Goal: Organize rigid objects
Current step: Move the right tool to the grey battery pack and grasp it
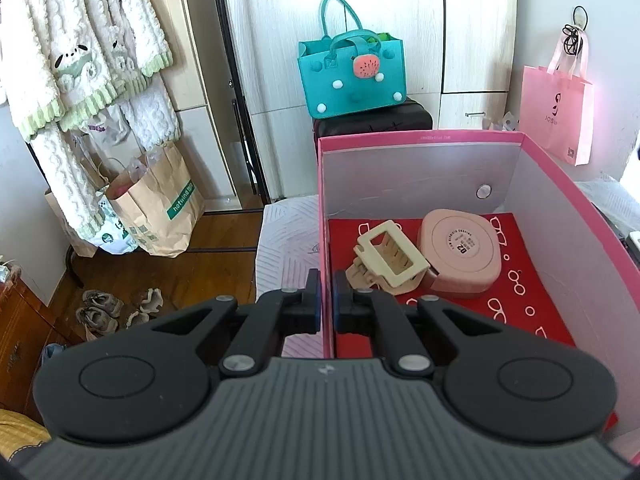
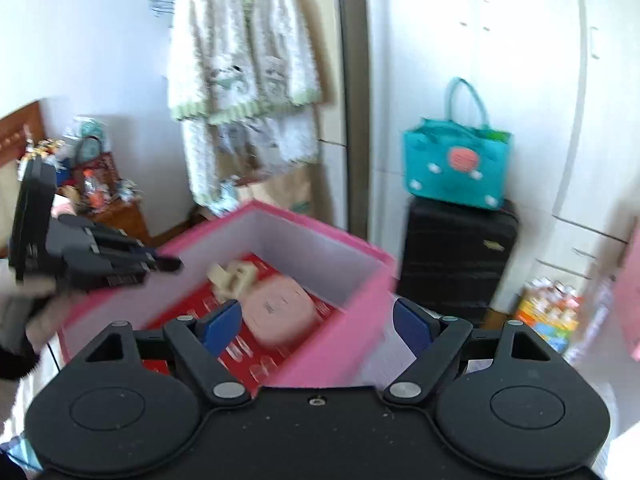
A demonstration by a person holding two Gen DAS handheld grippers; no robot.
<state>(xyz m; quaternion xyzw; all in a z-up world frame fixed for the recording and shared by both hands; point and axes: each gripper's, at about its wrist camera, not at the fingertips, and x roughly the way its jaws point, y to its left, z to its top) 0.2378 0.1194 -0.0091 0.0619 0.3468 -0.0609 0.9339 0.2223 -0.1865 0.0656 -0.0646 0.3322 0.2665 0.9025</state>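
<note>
We take the pink box [image 1: 420, 138] as the landmark.

Left to right:
- Left gripper [image 1: 327, 300]: jaws closed onto the box's left wall, one finger outside, one inside. That is all it holds.
- Cream hair claw [image 1: 390, 256]: inside the box on the red liner [image 1: 520, 296], left of centre, lying over a tan claw [image 1: 360, 274] and leaning on the compact.
- Pink compact case [image 1: 460, 258]: inside the box, just right of the claw, touching it.
- Right gripper [image 2: 316, 330]: over the box's near right corner, jaws wide apart, nothing between the blue pads [image 2: 222, 326]. Its view is motion-blurred.

Risks, as we judge them:
- Thin cardboard wall pinched at one point. Any pull from the left hand could tip or slide the box, and the claw would slip off the compact.
- The right gripper is on the move near the rim. A clipped corner would twist the box against the left grip.
- Further rigid items dropped onto the claw could snag its teeth or jam on the stack.

Counts:
- boxes: 1
- compacts: 1
- claws: 2, the tan one largely hidden
- grippers: 2
- metal snap [image 1: 483, 191] on the box's back wall: 1
</note>
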